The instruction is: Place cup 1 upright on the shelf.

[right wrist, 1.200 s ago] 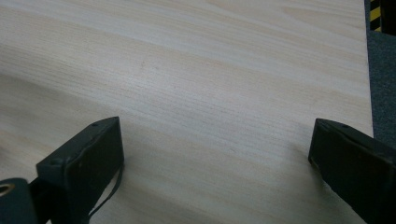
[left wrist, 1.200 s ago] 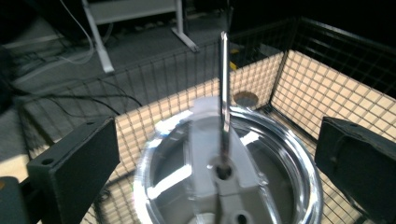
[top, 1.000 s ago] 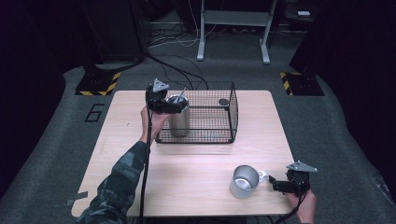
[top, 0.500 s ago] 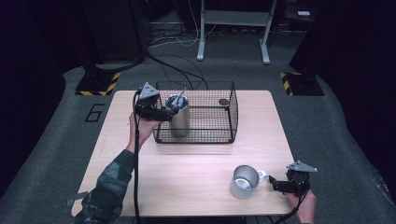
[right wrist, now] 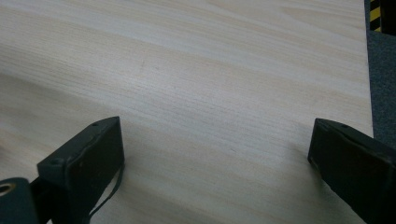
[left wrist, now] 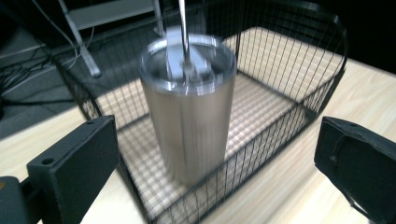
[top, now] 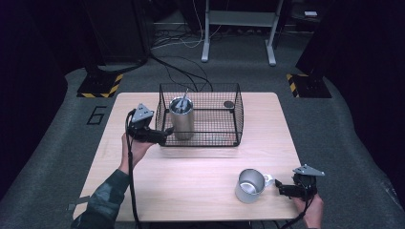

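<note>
Take the wire basket (top: 200,114) as your landmark. The steel tumbler (top: 182,118) stands upright inside it at its left end, long axis vertical, with a lid and a straw rising from the top. Your left gripper (top: 162,135) sits just outside the basket's left front corner, fingers apart and empty, pointing at the tumbler through the mesh. In the left gripper view the tumbler (left wrist: 189,112) is centred between the two spread fingers, but the basket wall stands between them and it, so any grasp would, I judge, have to come over the rim from above rather than straight in.

Your right gripper (top: 281,187) is well off from the basket, near the front right of the worktop (top: 191,171), fingers also spread and holding nothing. The steel mug (top: 249,185) stands just beside it, handle turned toward the fingers.

Your left hand is by far the nearer to the tumbler. The worktop is pale wood, bare otherwise; around it lie dark carpet, cables and a stand behind the basket.
</note>
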A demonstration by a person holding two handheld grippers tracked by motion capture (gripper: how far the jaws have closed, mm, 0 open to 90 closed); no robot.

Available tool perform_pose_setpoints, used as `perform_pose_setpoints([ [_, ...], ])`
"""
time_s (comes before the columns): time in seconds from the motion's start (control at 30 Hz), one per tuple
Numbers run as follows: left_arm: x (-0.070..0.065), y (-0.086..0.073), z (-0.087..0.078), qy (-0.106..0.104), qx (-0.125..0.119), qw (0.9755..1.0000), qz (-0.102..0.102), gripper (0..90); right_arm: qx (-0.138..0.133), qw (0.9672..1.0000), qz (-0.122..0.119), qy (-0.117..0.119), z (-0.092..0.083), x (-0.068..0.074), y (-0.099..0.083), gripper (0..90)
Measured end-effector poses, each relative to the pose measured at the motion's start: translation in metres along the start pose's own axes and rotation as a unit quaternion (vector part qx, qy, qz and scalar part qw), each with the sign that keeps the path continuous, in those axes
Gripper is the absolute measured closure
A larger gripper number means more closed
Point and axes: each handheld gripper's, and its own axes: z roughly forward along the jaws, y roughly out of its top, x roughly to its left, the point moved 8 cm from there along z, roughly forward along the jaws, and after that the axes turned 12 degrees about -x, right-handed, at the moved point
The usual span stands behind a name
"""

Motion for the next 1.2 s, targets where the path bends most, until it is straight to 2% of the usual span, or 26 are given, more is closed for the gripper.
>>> perform_pose_setpoints([
  [0.03,0.0,0.0,0.0,0.0,0.0,1.0,0.0,0.1,0.0,1.0,-0.001,0.0,0.0,0.0,0.0,3.0],
  [0.17,0.0,-0.022,-0.008,0.008,0.011,0.9999,0.002,0.3,0.0,1.0,0.001,0.0,0.0,0.0,0.0,3.0],
  [0.2,0.0,-0.033,-0.011,0.011,0.018,0.9998,-0.006,0.4,0.001,1.0,0.002,0.0,0.0,0.0,0.0,3.0],
  [0.23,0.0,-0.033,-0.011,0.011,0.018,0.9998,-0.006,0.3,0.001,1.0,0.002,0.0,0.0,0.0,0.0,3.0],
  [0.47,0.004,-0.078,-0.02,0.02,0.045,0.9983,-0.033,0.4,0.0,1.0,0.001,0.0,0.0,0.0,0.0,3.0],
  [0.5,0.004,-0.078,-0.02,0.02,0.045,0.9983,-0.033,0.3,0.001,1.0,0.001,0.0,0.0,0.0,0.0,3.1],
  [0.53,0.006,-0.09,-0.021,0.026,0.054,0.9975,-0.038,0.4,0.001,1.0,0.001,0.0,0.0,0.0,0.0,3.1],
  [0.57,0.006,-0.09,-0.021,0.026,0.054,0.9975,-0.038,0.4,0.001,1.0,0.001,0.0,0.0,0.0,0.0,3.1],
  [0.63,0.008,-0.102,-0.022,0.028,0.06,0.9965,-0.051,0.2,0.0,1.0,0.001,0.0,0.0,0.0,0.0,3.1],
  [0.67,0.01,-0.115,-0.022,0.032,0.069,0.9955,-0.057,0.3,0.001,1.0,0.002,-0.001,0.0,0.0,0.0,3.1],
  [0.7,0.01,-0.115,-0.022,0.032,0.069,0.9955,-0.057,0.3,0.001,1.0,0.002,-0.001,0.0,0.0,0.0,3.1],
  [0.73,0.012,-0.127,-0.023,0.037,0.084,0.9943,-0.055,0.3,0.001,1.0,0.003,-0.001,0.0,0.0,0.0,3.1],
  [0.8,0.013,-0.132,-0.022,0.043,0.086,0.9937,-0.058,0.3,0.0,1.0,0.001,0.0,0.0,0.0,0.0,3.1],
  [0.83,0.016,-0.14,-0.023,0.043,0.095,0.9923,-0.066,0.2,0.0,1.0,0.002,0.0,0.0,0.0,0.0,3.1],
  [0.9,0.018,-0.143,-0.023,0.042,0.1,0.9916,-0.071,0.2,0.001,1.0,0.001,0.0,0.0,0.0,0.0,3.1],
  [0.93,0.022,-0.147,-0.023,0.048,0.1,0.9906,-0.081,0.2,0.001,1.0,0.002,0.0,0.0,0.0,0.0,3.1],
  [0.97,0.022,-0.147,-0.023,0.048,0.1,0.9906,-0.081,0.2,0.001,1.0,0.002,0.0,0.0,0.0,0.0,3.1],
  [1.0,0.023,-0.151,-0.022,0.044,0.105,0.9894,-0.091,0.1,0.001,1.0,0.002,0.0,0.0,0.0,0.0,3.1],
  [1.07,0.024,-0.155,-0.021,0.051,0.105,0.9895,-0.086,0.2,0.0,1.0,0.002,0.0,0.0,0.0,0.0,3.2],
  [1.2,0.025,-0.164,-0.019,0.051,0.123,0.9878,-0.081,0.1,0.001,1.0,0.001,0.0,0.0,0.0,0.0,3.1],
])
